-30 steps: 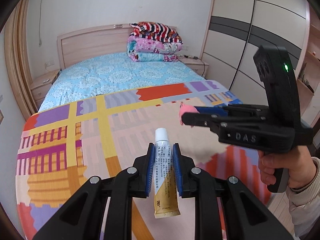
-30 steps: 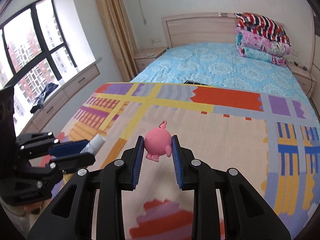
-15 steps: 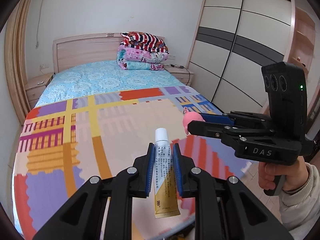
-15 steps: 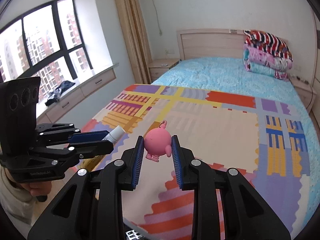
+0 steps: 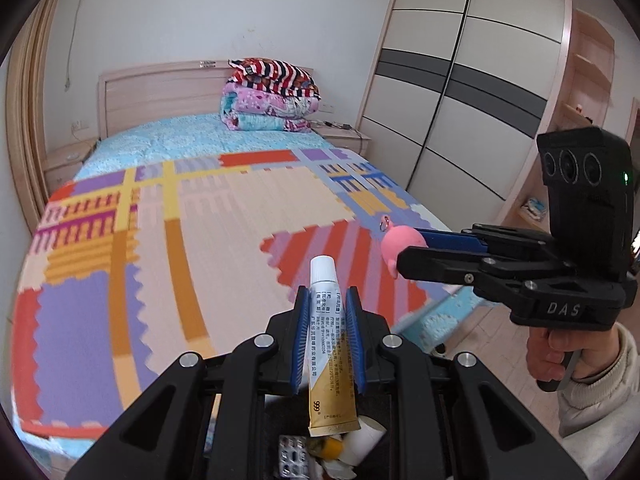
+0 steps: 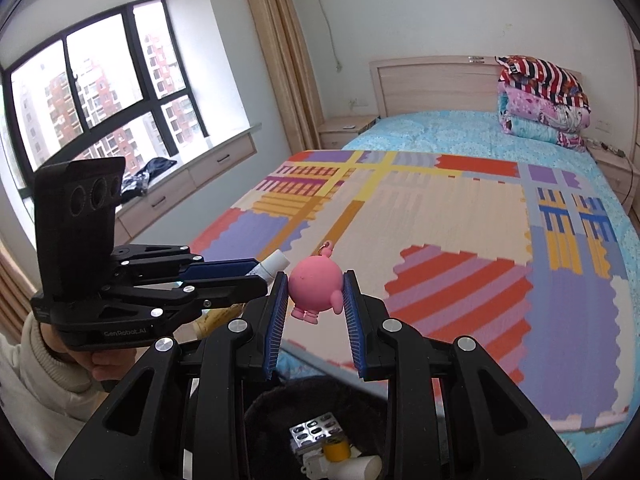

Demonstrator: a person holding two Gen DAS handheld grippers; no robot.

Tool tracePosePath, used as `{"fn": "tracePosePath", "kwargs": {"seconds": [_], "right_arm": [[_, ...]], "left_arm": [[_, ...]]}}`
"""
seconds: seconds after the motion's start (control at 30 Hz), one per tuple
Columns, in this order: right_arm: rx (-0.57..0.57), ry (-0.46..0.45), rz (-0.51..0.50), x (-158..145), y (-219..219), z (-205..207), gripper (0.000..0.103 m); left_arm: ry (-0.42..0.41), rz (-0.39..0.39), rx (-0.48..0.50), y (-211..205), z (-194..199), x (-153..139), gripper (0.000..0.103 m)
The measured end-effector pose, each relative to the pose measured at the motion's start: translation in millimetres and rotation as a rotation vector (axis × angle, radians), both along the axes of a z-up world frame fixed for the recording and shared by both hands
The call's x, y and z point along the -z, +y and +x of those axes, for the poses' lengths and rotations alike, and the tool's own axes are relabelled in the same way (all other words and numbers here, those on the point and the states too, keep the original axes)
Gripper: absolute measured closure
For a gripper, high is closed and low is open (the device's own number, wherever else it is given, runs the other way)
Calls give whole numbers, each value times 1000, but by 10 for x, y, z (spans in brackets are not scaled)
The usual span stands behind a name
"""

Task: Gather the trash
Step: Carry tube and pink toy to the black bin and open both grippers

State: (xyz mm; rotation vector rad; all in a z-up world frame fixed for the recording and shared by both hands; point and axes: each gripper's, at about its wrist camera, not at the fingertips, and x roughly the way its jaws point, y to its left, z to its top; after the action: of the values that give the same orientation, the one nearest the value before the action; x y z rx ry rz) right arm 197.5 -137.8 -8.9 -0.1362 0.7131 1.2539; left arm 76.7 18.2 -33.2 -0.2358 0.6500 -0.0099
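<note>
Two tools carrying trash above the bin at the foot edge of the bed.
The left tool [image 5: 327,344] pinches a white-and-gold ointment tube [image 5: 329,354]; the right tool [image 6: 316,312] pinches a pink round figurine [image 6: 316,290], both poised over the dark bin [image 6: 280,400], apparently for dropping.

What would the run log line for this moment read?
left gripper: jaws shut on ointment tube | right gripper: jaws shut on pink figurine | both above trash bin | nothing released
</note>
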Motion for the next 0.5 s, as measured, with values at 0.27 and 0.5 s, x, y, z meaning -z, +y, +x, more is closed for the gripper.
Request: {"fn": "tracePosePath", "kwargs": {"seconds": [0.27, 0.5], "right_arm": [[46, 104, -44, 445, -194, -111, 75], [31, 202, -148, 965, -276, -247, 75]], "left_arm": [[75, -44, 46, -209, -143, 432, 85], [219, -76, 42, -302, -223, 1061, 85]]}}
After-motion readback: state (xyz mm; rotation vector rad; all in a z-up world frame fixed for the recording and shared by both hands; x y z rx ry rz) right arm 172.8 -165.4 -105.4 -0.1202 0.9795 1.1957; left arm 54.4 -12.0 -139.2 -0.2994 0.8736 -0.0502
